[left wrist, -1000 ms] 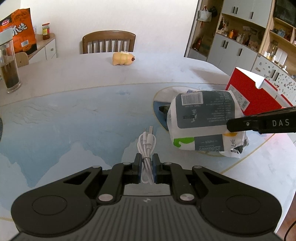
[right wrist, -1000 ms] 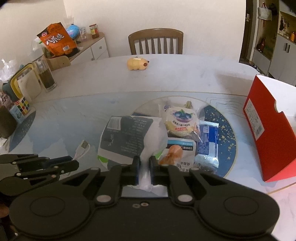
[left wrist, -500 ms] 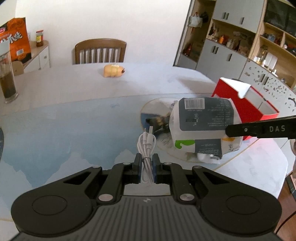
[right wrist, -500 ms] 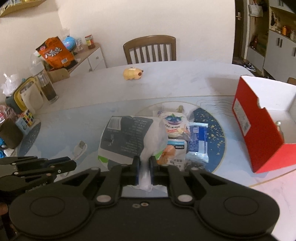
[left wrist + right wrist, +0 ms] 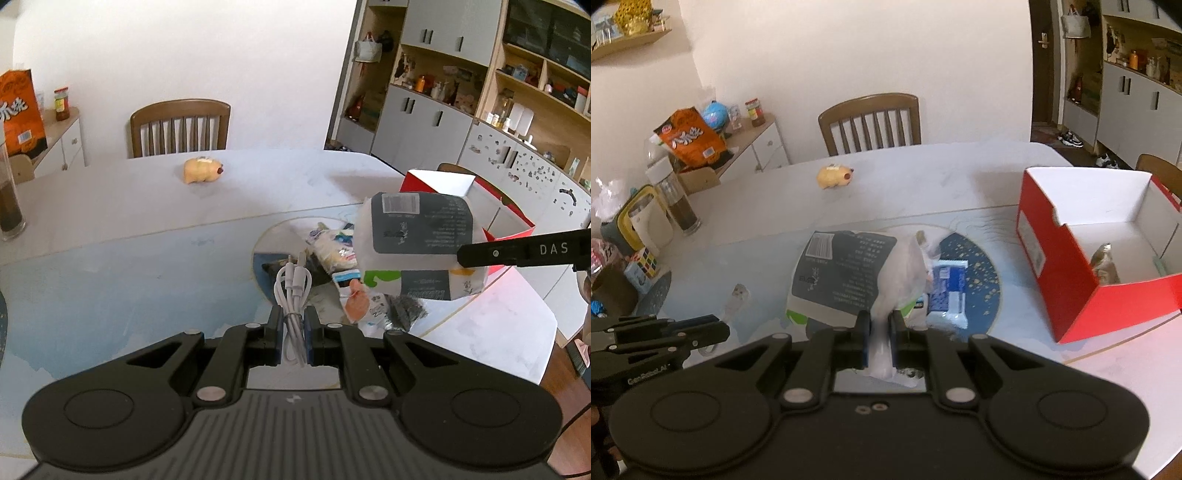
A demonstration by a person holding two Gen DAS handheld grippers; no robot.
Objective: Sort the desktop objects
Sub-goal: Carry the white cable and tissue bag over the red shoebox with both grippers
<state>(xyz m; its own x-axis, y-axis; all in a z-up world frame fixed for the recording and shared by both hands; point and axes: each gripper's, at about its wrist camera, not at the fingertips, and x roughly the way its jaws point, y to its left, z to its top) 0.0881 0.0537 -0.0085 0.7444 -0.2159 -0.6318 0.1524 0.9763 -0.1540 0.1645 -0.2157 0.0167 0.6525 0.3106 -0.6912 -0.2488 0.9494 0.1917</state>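
Both grippers carry loads above the table.
Left gripper jaws pinch a coiled white cable; right gripper jaws pinch a grey-and-white packet near the red box.

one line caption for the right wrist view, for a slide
Right gripper shut on a white snack bag, held near an open red box on the table.

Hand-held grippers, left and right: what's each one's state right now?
Left hand-held gripper: shut on the coiled white cable.
Right hand-held gripper: shut on the white snack bag, gripped at its edge.
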